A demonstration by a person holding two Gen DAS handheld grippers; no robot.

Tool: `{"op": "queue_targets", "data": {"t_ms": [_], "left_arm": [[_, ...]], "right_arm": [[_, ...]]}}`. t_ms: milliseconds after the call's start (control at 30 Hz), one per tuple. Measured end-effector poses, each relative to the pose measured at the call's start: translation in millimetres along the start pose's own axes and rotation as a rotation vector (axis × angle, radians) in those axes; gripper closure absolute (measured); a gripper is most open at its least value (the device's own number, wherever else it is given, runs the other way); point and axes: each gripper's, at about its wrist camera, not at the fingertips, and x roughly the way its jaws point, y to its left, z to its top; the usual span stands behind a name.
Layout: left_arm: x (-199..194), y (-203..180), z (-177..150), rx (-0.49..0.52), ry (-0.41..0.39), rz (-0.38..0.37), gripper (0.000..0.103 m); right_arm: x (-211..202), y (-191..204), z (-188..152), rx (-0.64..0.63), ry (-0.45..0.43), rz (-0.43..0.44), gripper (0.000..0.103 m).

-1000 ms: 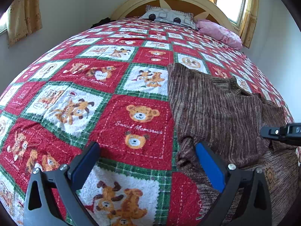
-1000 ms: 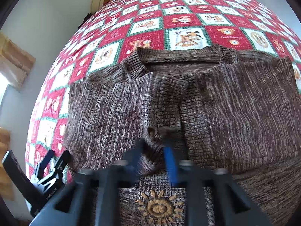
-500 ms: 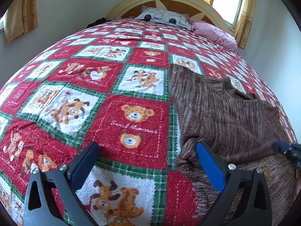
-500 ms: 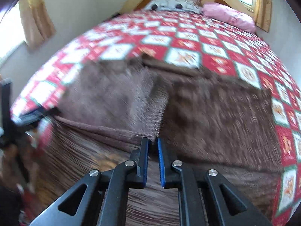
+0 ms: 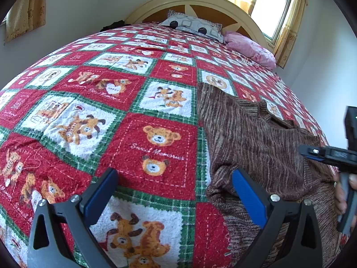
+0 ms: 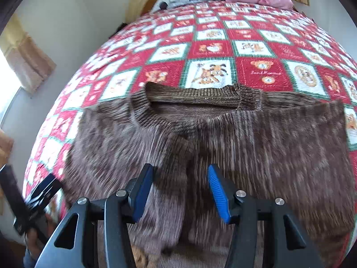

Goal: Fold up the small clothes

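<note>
On the bed cover (image 6: 263, 51) the brown sweater (image 6: 256, 138) lies flat, collar at twelve o'clock, while the right gripper (image 6: 180, 189) has just opened, sleeve between its jaws unpressed, and the left gripper (image 5: 176, 192) stands wide open, empty.

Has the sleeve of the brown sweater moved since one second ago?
Yes. The sleeve was pinched in the right gripper, whose jaws have just been opening; now it lies free, folded over the sweater's body, pointing toward the collar.
</note>
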Motion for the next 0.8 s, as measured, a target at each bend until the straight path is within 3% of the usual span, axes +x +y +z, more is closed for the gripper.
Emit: {"op": "queue_targets", "data": {"t_ms": [33,100,233,367,400,467,533,667,800], "left_arm": [[0.0,-0.1,0.1,0.002,0.001,0.002,0.0],[-0.3,-0.1,0.0,0.006,0.002,0.007,0.0],[2.7,-5.2,-0.3,0.035,0.014,0.044,0.0],[4.4,-8.0,-0.5,0.053,0.02,0.057,0.0],[4.4,-8.1,-0.8,0.052,0.02,0.056,0.0],[4.7,-8.4,-0.8,0.056,0.022,0.061,0.0],[4.6,-8.4,-1.2,0.058,0.022,0.063,0.0],[4.4,-8.1,-1.4,0.052,0.019,0.056,0.0],[4.5,-8.5,-1.3,0.053,0.019,0.057,0.0]], "right_arm": [[2.8,3.6,1.8,-0.024,-0.004,-0.018,0.084],[-2.5,15.3,3.9,-0.096,-0.051,-0.062,0.094],[-17.3,38.7,8.0,-0.219,-0.162,-0.144,0.096],[-5.9,38.3,19.4,-0.239,-0.16,-0.221,0.096],[2.1,33.2,21.2,-0.223,-0.121,-0.211,0.096],[13.0,22.1,19.0,-0.188,-0.052,-0.205,0.085],[1.1,10.8,10.2,-0.152,-0.083,-0.201,0.055],[-29.8,-17.9,-13.9,-0.011,-0.079,-0.073,0.054],[-43.9,-14.2,-45.4,0.001,-0.039,0.074,0.054]]}}
